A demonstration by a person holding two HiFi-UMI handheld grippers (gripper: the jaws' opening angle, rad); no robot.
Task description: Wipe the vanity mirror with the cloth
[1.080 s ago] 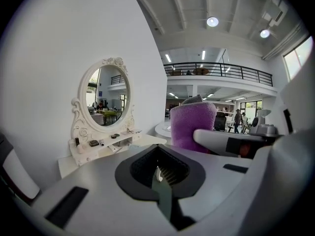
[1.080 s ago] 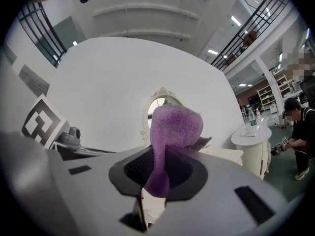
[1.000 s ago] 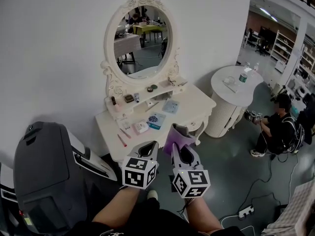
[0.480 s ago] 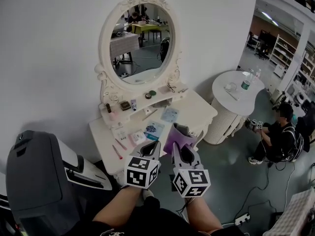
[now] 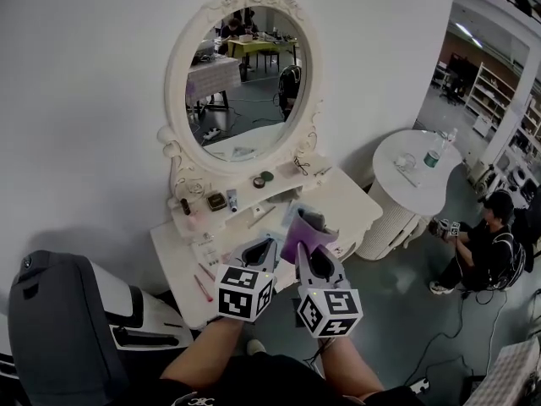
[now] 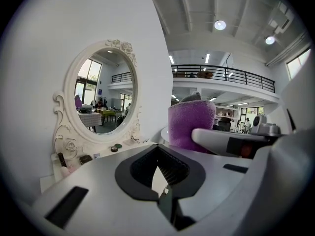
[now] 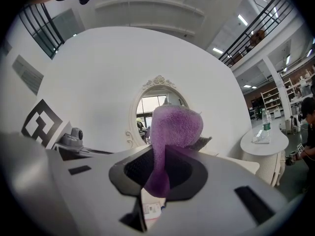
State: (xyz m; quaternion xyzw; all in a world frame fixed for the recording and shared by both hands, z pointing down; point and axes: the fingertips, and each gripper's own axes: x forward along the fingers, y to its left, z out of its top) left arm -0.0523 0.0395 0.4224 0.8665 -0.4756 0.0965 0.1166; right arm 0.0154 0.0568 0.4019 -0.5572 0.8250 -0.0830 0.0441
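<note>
The oval vanity mirror in its carved white frame stands on the white vanity table against the wall. My right gripper is shut on a purple cloth, which sticks up past its fingertips, over the table's front edge and below the mirror. In the right gripper view the cloth covers part of the mirror ahead of the right gripper. My left gripper sits just left of it, shut and holding nothing. The left gripper view shows the left gripper, the mirror and the cloth.
Small jars, tubes and packets lie on the vanity shelf and top. A round white side table with a bottle stands to the right. A person sits on the floor beyond it. A dark grey case stands at the lower left.
The view has drawn nearer to the vanity, so the mirror looks larger and the table sits under the grippers. Both grippers keep their pose; the cloth stays held.
</note>
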